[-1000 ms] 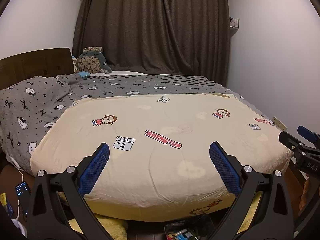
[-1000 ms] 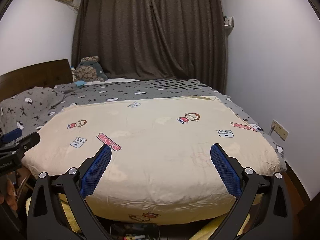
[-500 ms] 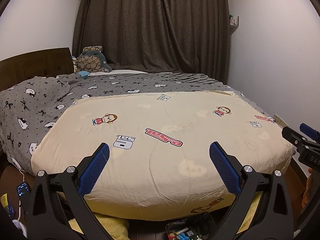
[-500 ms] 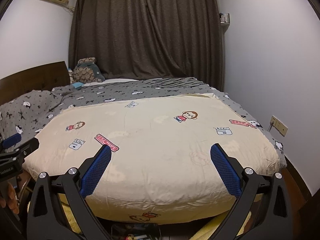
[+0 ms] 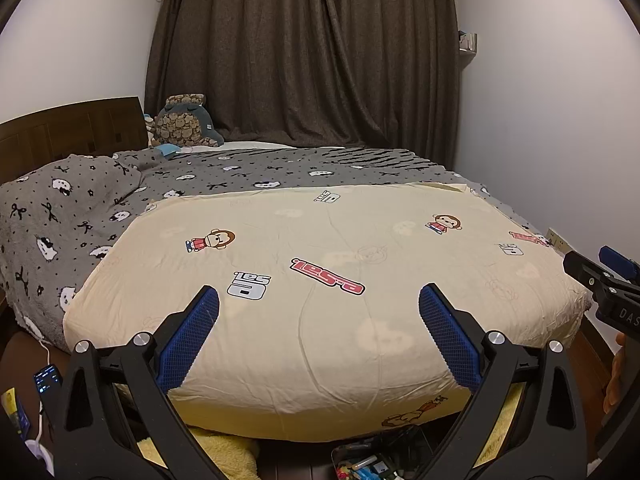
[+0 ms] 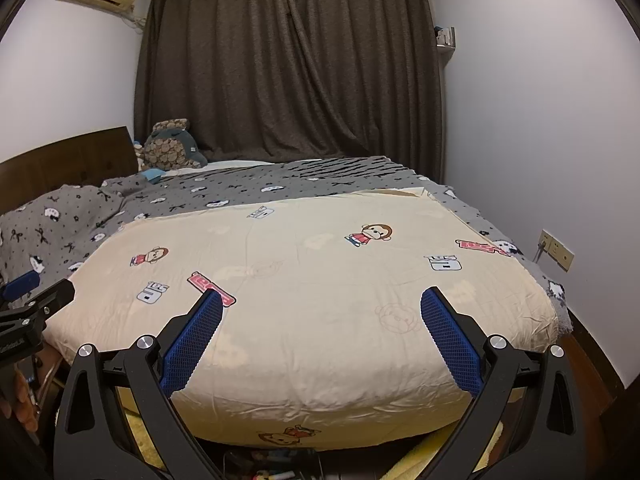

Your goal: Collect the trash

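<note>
The right gripper [image 6: 320, 312] hangs with its blue pads [image 6: 192, 344] spread wide apart and nothing between them, just above the near edge of a cream quilt [image 6: 320, 280]. Ahead lie a grey blanket [image 6: 240, 188] and dark curtain [image 6: 288, 60]. The left gripper [image 6: 28, 300] shows at far left.

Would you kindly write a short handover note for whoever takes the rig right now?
Left gripper: open, holding nothing, hovering over the foot of the bed.
Right gripper: open, holding nothing, alongside it; each one's tip shows at the edge of the other's view.
Trash: none visible on the cream quilt or grey blanket. Small clutter lies on the floor under the bed's foot; too blurred to say whether it is trash.
Done: nothing seen collected.
Left: find the trash, probably starting with that floor clutter, and a bin; none is in view.
</note>
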Demonstrator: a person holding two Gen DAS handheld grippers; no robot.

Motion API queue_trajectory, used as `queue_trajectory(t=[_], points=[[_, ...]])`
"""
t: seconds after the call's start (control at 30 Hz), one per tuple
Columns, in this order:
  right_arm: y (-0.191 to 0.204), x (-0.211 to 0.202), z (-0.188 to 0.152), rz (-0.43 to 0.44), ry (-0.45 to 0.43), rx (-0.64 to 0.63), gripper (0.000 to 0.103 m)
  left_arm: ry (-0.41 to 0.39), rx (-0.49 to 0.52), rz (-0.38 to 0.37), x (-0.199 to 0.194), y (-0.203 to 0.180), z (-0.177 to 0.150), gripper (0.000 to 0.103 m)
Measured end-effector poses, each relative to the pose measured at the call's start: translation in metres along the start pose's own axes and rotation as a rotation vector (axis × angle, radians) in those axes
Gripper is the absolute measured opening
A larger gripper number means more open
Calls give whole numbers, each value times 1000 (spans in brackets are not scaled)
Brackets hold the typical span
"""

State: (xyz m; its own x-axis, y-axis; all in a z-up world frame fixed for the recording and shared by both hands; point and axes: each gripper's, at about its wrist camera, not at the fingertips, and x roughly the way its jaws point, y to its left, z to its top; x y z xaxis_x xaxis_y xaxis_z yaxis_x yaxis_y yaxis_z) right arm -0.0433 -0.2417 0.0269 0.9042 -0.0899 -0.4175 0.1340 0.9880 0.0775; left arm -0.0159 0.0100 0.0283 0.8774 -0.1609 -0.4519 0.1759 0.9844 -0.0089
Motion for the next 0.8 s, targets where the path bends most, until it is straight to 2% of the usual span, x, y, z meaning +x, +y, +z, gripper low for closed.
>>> queue_trajectory(t=[0.8], points=[[-1,1,0,-6,3,3,100,-4,4,-8,-3,0,3,95]])
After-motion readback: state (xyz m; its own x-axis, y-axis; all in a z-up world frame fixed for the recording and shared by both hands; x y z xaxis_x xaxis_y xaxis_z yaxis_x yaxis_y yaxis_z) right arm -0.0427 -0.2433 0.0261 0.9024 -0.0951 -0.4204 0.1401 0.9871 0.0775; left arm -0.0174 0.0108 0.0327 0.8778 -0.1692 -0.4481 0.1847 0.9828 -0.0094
